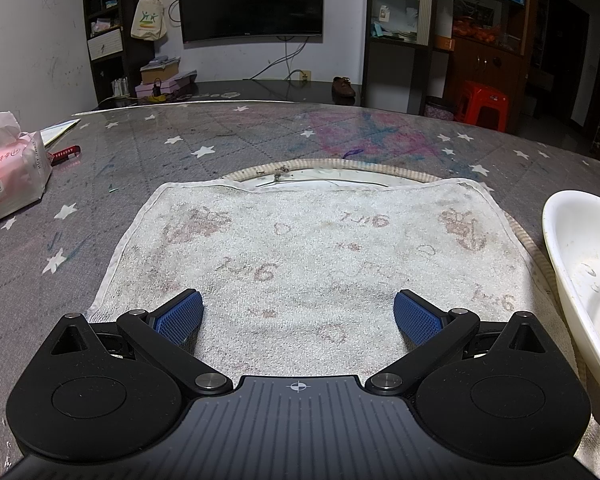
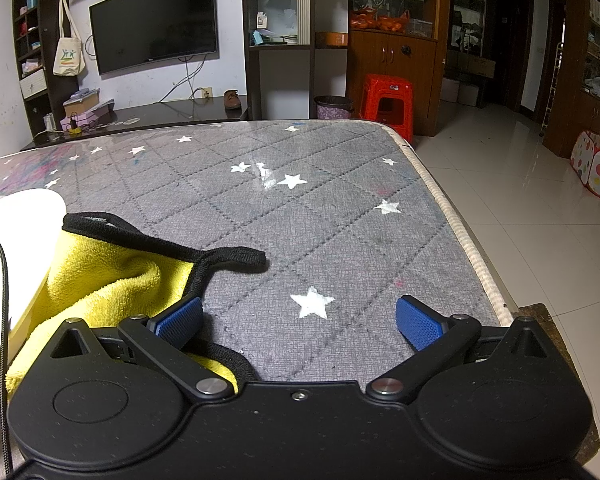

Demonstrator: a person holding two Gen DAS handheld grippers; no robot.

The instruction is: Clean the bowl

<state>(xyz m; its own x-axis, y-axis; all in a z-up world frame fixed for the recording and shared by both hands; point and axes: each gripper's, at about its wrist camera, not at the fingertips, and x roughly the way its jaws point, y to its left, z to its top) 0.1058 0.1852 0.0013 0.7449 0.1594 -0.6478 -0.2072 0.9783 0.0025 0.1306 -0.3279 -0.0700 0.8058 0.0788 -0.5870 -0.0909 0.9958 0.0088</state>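
Nothing is being gripped yet; this is looking like the setup step, before any wiping is starting.

Left gripper [image 1: 298, 312] is hovering over the white towel [image 1: 300, 248] in the centre of the left wrist view, jaws spread wide and holding nothing. The towel is lying flat over a round mat [image 1: 380, 168] whose rim is showing along the towel's far edge.

The bowl [image 1: 584, 272], white and dirty inside, is sitting at the right edge of the left wrist frame, just beside the towel. In the right wrist view it is only showing as a pale curve at the left edge.

Right gripper [image 2: 300, 318] is hanging over bare worktop [image 2: 340, 220], jaws also wide open and empty. The yellow cloth [image 2: 108, 280] with black trim is lying in the lower left of that frame, bunched against the bowl and partly under the left blue pad [image 2: 180, 320]. Whether the pad is touching it, I cannot tell.

Next move, my read: the right gripper is needing to shift left and close on a fold of the yellow cloth, while the left one is swinging right to pinch the bowl rim and steady it. The rim looks thin and slick, so that grasp is needing a square approach.

Tissue pack [image 1: 8, 176] at the left edge of the left wrist frame is not involved.
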